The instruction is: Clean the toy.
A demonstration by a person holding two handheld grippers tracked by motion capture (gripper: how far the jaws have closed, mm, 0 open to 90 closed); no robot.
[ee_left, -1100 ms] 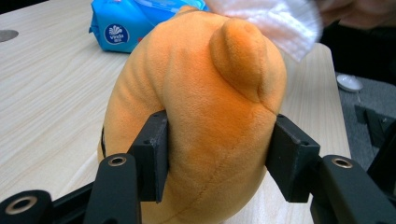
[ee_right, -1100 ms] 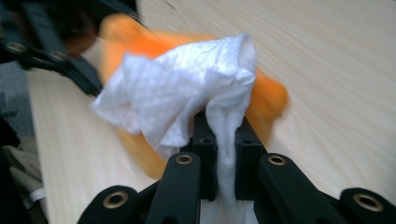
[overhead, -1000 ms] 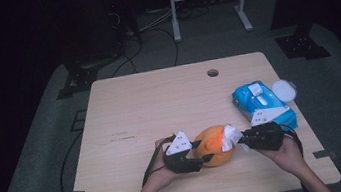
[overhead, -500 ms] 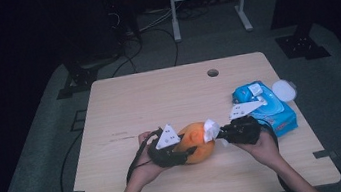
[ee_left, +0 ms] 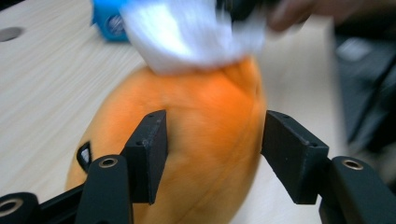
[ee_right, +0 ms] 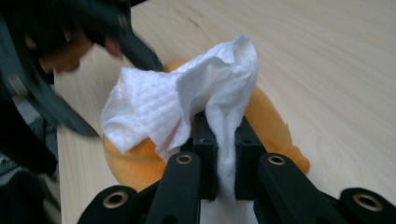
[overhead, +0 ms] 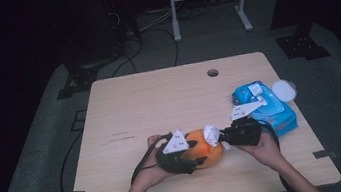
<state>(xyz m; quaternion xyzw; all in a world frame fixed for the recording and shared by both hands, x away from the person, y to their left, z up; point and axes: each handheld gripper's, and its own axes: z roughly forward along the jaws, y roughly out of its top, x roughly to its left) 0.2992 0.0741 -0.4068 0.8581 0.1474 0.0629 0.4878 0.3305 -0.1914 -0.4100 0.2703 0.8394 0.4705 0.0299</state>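
Between the right gripper (ee_right: 223, 154) fingers, pinched tight, a white wipe (ee_right: 177, 112) presses on the orange plush toy (overhead: 205, 147) at the near middle of the surface (overhead: 159, 102). Left gripper (ee_left: 212, 154) fingers have just been opening and straddle the toy, one touching, the other apart. Wiping is underway; next calls for re-steadying the toy. A blue wipes pack (overhead: 266, 108) lies right.

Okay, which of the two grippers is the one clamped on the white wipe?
The right gripper: its jaws pinch the white wipe against the orange toy. The left gripper straddles the toy, with no wipe in it.
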